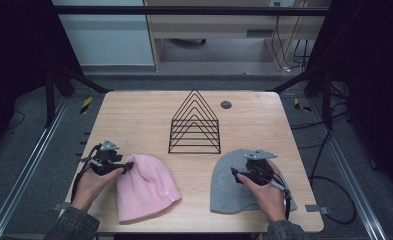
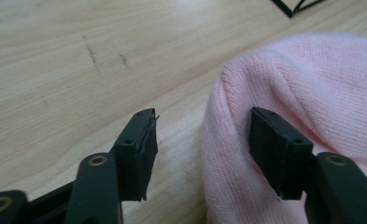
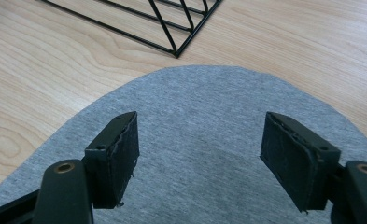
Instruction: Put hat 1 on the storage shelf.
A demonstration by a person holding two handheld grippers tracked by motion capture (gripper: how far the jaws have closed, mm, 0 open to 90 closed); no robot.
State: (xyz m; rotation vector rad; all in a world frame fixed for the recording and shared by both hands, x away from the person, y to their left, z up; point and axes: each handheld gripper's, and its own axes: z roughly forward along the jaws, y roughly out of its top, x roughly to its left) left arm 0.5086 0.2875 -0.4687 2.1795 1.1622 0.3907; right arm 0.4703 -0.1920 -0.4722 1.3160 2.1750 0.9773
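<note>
While the left tool (image 2: 202, 154) straddles the bunched top edge of the pink hat (image 1: 144, 187), one pad on the knit, the other clear over the desk (image 1: 134, 115), the right tool (image 3: 200, 158) hovers wide over the flat grey hat (image 1: 231, 187), near the wire rack (image 1: 195, 125)

The worktop (image 1: 134, 112) is pale wood with a smooth, faintly sheened grain and a few small scuffs. The pink beanie (image 2: 312, 93) on the left is soft, ribbed knit cloth, matt and slightly fuzzy. The grey beanie (image 3: 209, 116) on the right is finer, smooth jersey. The rack (image 1: 195, 125) beyond them is thin black wire.
</note>
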